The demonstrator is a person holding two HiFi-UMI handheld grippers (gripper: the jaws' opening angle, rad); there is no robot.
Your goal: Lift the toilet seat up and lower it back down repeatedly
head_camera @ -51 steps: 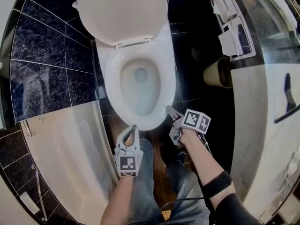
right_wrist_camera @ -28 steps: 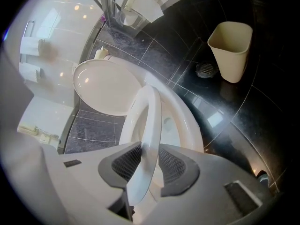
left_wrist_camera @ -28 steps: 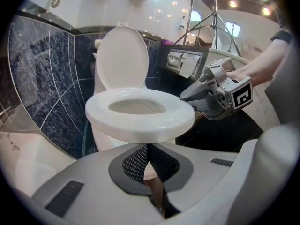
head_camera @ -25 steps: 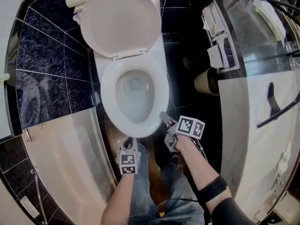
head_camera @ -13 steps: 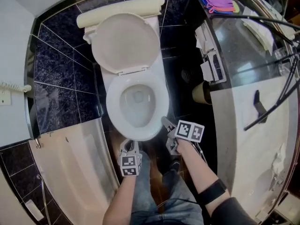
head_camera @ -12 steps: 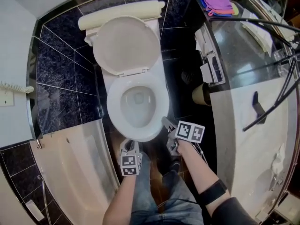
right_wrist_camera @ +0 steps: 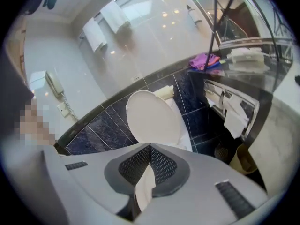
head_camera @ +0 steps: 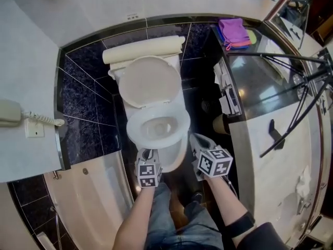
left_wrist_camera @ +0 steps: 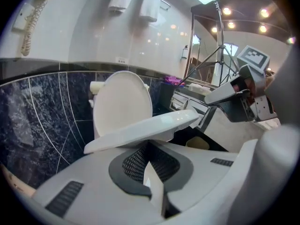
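The white toilet has its lid (head_camera: pixel 148 82) upright against the cistern. Its seat (head_camera: pixel 158 128) is tilted up at the front, off the bowl (head_camera: pixel 178 158). My left gripper (head_camera: pixel 147 152) is at the seat's front rim. In the left gripper view its pads meet, and the raised seat (left_wrist_camera: pixel 140 130) lies across their tips. My right gripper (head_camera: pixel 197 139) hovers to the right of the bowl, apart from it. Its jaws have just been closing and now stand shut with nothing between them, pointing toward the lid (right_wrist_camera: pixel 152 118). The right gripper (left_wrist_camera: pixel 234 95) also shows from the left.
A bathtub (head_camera: pixel 88 202) is at the lower left and a wall phone (head_camera: pixel 10 113) at the left. To the right are a glass counter (head_camera: pixel 260 82) with a purple cloth (head_camera: pixel 233 26), tripod legs (head_camera: pixel 291 61) and a tan bin (head_camera: pixel 221 123) by the bowl.
The head view has pulled up and back. Both grippers have risen. The front of the seat has come up off the bowl with the left gripper.
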